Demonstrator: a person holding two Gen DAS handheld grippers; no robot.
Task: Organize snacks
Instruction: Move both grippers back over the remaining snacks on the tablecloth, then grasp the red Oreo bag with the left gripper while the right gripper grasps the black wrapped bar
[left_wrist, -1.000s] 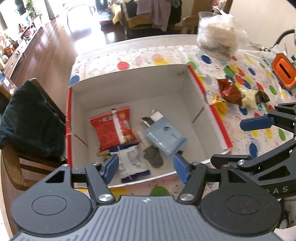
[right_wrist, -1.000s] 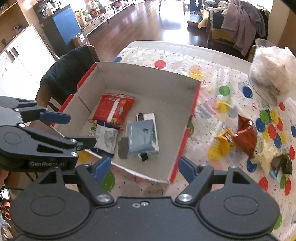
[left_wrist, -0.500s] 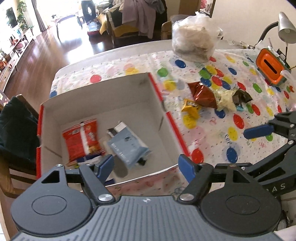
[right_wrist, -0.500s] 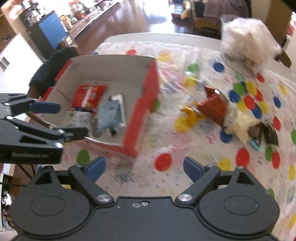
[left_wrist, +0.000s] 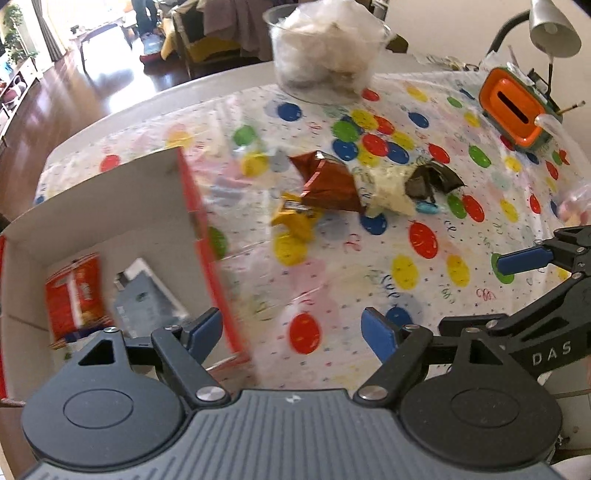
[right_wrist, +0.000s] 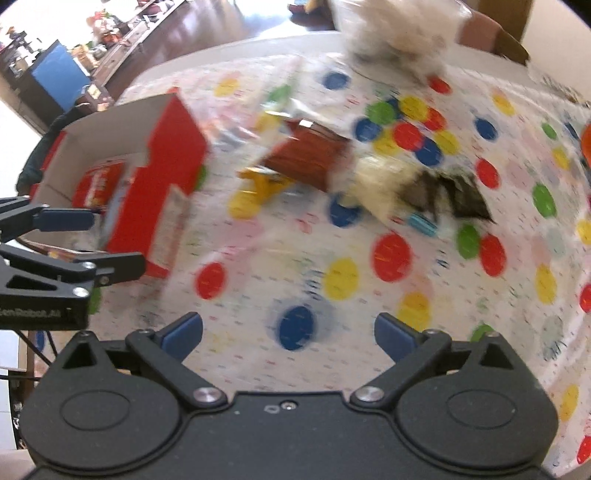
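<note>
A red-sided cardboard box (left_wrist: 110, 206) stands at the left of the polka-dot table; a red snack packet (left_wrist: 72, 291) and a grey-blue packet (left_wrist: 147, 302) lie in it. Loose snacks lie in a heap at mid table: a brown foil bag (left_wrist: 328, 182), a yellow wrapper (left_wrist: 293, 221), a cream packet (left_wrist: 388, 188) and a dark wrapper (left_wrist: 432, 181). The heap also shows blurred in the right wrist view, with the brown bag (right_wrist: 306, 158). My left gripper (left_wrist: 295, 332) is open and empty beside the box's right wall. My right gripper (right_wrist: 288, 332) is open and empty above bare tablecloth.
A clear tub of pale food (left_wrist: 325, 51) stands at the table's far edge. An orange and grey holder (left_wrist: 515, 107) and a desk lamp (left_wrist: 550, 29) are at the far right. A chair with dark cloth (right_wrist: 40, 155) is left of the box.
Both grippers have swung right, away from the box and toward the loose snack heap. Both stay open and empty. The views are motion-blurred.
</note>
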